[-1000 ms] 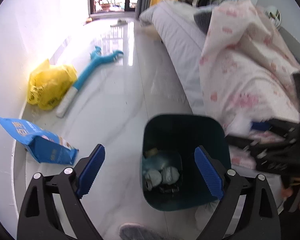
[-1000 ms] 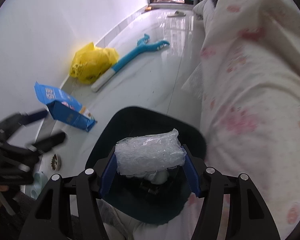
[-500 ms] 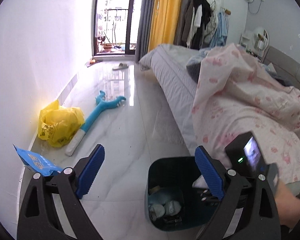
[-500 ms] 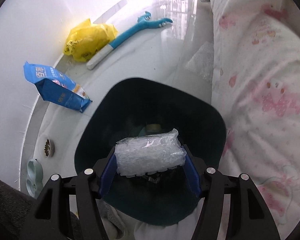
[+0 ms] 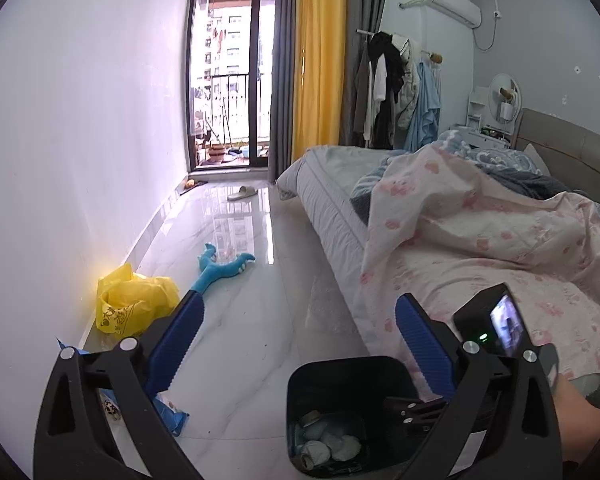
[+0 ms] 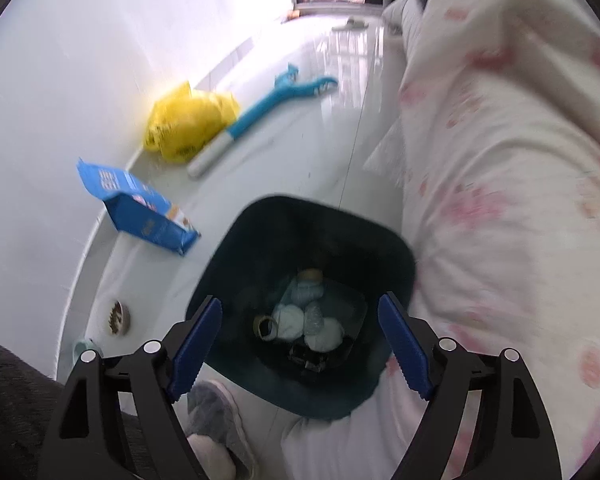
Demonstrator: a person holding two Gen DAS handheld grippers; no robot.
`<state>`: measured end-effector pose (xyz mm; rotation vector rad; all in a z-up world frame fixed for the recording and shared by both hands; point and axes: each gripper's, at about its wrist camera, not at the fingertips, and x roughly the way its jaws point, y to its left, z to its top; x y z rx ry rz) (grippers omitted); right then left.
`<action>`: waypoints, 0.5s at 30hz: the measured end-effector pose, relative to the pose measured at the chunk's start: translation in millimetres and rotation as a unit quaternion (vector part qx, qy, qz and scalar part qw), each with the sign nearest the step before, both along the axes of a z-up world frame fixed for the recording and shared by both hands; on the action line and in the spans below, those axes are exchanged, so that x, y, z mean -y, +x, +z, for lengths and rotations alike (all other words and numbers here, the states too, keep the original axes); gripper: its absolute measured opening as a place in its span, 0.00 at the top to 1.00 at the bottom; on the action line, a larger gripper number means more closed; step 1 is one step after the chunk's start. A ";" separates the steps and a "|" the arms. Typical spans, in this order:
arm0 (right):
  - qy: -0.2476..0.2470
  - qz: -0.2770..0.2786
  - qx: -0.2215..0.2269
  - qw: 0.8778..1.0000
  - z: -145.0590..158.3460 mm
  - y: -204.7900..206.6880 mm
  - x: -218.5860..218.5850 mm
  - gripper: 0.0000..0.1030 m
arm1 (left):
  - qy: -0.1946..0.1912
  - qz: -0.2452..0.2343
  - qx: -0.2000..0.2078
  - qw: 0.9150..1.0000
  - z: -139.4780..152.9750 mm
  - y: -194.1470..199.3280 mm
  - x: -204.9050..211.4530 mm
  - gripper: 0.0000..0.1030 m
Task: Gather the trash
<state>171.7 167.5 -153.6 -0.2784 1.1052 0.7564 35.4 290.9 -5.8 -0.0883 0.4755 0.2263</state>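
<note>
Right gripper [image 6: 300, 344]: jaws spread wide with nothing between the blue pads, having just been opening; it points down over the mouth of the bin

Left gripper [image 5: 298, 344]: jaws at full spread, empty, having just opened a little further; it looks along the floor, with the bin low in its view

Slipper [image 6: 216, 412]: grey and pink, on the floor at the near edge of the right wrist view, just beside the bin

Bin [image 6: 260, 224]: dark teal, open-topped, standing on the floor against the side of the bed

Trash in the bin [image 6: 306, 320]: pale balled wads, a crinkled clear plastic piece, a roll of tape and some small dark bits, all lying on the bottom

Floor drain [image 6: 118, 316]: round, near the wall, left of the bin

Blue packet [image 6: 140, 208]: torn open at the top, lying on the floor by the wall, apart from the bin

Yellow plastic bag [image 6: 188, 124]: crumpled against the wall, beyond the packet

Blue long-handled brush [image 6: 260, 108]: white grip, flat on the floor, just beside the yellow bag

Bed [image 5: 332, 216]: pink-flowered cover [image 5: 480, 232] hanging over its edge

Sandal [image 5: 242, 192]: pale, on the tiles near the balcony door

Balcony door [image 5: 228, 76]: glazed, at the far end, with a yellow curtain [image 5: 318, 60] to its right
</note>
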 end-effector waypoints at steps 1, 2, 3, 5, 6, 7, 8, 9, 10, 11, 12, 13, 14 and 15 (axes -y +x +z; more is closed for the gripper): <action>0.009 -0.004 0.009 1.000 8.7 -2.4 7.2 0.20 | 0.003 -0.001 0.004 1.000 1.6 -1.2 5.4 0.04; 0.015 -0.007 0.017 1.000 14.3 -4.4 12.8 0.19 | 0.007 -0.001 0.006 1.000 4.1 -3.3 12.5 0.03; 0.023 -0.012 0.029 0.999 23.4 -6.7 21.9 0.19 | 0.010 -0.003 0.009 1.000 5.6 -4.5 17.6 0.03; 0.043 -0.019 0.051 0.998 40.9 -11.3 39.0 0.18 | 0.021 -0.011 0.016 1.000 10.1 -7.6 31.9 0.03; 0.051 -0.020 0.062 0.997 48.4 -12.4 46.9 0.18 | 0.030 -0.017 0.017 0.999 13.2 -8.7 41.8 0.03; 0.056 -0.021 0.076 0.995 55.7 -15.1 54.3 0.16 | 0.034 -0.021 0.019 0.999 14.2 -9.7 47.1 0.03; 0.059 -0.024 0.094 0.994 63.4 -18.3 63.3 0.15 | 0.037 -0.025 0.020 0.999 15.3 -11.1 52.4 0.03; 0.063 -0.029 0.112 0.991 71.9 -22.1 75.7 0.12 | 0.040 -0.030 0.022 0.998 16.9 -13.5 59.4 0.03; 0.069 -0.035 0.123 0.989 79.2 -25.0 87.0 0.11 | 0.040 -0.032 0.023 0.998 16.8 -14.4 62.4 0.03; 0.074 -0.039 0.131 0.988 84.1 -26.5 95.5 0.11 | 0.040 -0.034 0.025 0.998 17.4 -16.1 65.5 0.03; 0.080 -0.047 0.144 0.985 91.7 -29.6 107.4 0.10 | 0.041 -0.035 0.026 0.998 17.8 -18.0 68.8 0.03; 0.086 -0.055 0.157 0.982 99.5 -32.3 118.9 0.08 | 0.043 -0.033 0.027 0.998 18.1 -19.6 72.1 0.03; 0.092 -0.061 0.165 0.980 104.9 -33.8 126.6 0.07 | 0.044 -0.031 0.027 0.998 18.1 -21.8 74.7 0.03; 0.102 -0.069 0.178 0.976 112.5 -38.4 136.9 0.05 | 0.046 -0.028 0.027 0.998 17.8 -23.4 77.5 0.03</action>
